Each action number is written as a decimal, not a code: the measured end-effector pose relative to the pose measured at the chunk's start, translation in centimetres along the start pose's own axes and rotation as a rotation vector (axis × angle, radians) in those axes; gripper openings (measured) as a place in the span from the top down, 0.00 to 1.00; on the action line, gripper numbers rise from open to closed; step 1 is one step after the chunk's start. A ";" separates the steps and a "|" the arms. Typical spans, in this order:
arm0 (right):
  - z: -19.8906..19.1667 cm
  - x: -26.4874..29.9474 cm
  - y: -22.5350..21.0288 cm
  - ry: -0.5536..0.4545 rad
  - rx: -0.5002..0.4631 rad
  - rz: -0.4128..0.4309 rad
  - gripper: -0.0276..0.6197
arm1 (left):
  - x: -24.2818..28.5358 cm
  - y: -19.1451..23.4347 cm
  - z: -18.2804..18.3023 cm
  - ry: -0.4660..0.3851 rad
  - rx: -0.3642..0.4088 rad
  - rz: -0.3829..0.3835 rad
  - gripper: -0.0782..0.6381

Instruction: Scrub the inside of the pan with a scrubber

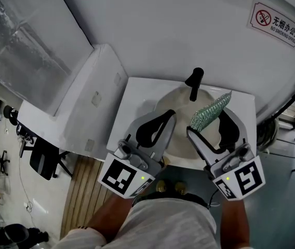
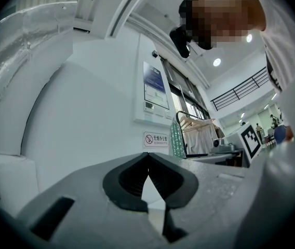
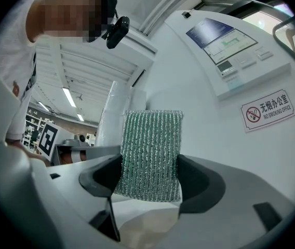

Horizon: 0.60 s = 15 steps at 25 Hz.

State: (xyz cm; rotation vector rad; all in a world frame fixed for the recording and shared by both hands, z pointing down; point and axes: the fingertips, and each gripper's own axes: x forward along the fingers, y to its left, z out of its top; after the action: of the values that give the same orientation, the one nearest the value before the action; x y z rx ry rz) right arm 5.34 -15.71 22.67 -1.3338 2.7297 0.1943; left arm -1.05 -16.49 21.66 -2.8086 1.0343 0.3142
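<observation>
Right gripper [image 3: 150,176]: the fingers [image 3: 202,183] pinch a green scrubber [image 3: 151,154] by its two side edges. The dark pads press on the lower part of the pad from left and right. The upper part, roughly half of it, stands clear above the fingertips. In the right gripper view the scrubber is upright and flat-on to the camera, its ribbed weave running vertically and its bottom edge level with the lower rim of the pads.

Head view: the same scrubber [image 1: 211,110] projects from the right gripper [image 1: 210,123] towards the wall. It is held above the round bowl of a white sink [image 1: 137,95], just right of the black faucet [image 1: 194,83] and apart from it. It cannot be told whether its far tip touches the sink.

Left gripper [image 2: 147,158]: the fingers [image 2: 126,179] are pressed together at the tips with nothing between them; only a narrow wedge of light shows below the point of contact. In the head view the left gripper [image 1: 167,117] hangs over the left side of the bowl, beside the right gripper and apart from the scrubber.

Surroundings: a no-smoking sign [image 1: 276,23] is fixed to the white wall behind the sink, up and to the right of the faucet
</observation>
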 end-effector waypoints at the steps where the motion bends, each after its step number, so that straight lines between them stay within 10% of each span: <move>1: -0.1 0.0 0.0 0.003 -0.001 0.000 0.43 | 0.0 0.0 -0.1 0.003 -0.001 0.000 0.87; 15: -0.4 0.1 0.0 0.022 -0.002 0.010 0.43 | 0.1 -0.3 -0.5 0.032 -0.014 -0.003 0.87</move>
State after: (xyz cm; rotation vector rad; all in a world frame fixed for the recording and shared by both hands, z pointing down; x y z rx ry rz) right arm 5.24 -15.82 23.06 -1.3316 2.7554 0.1837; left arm -0.74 -16.41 22.18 -2.8362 1.0378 0.2785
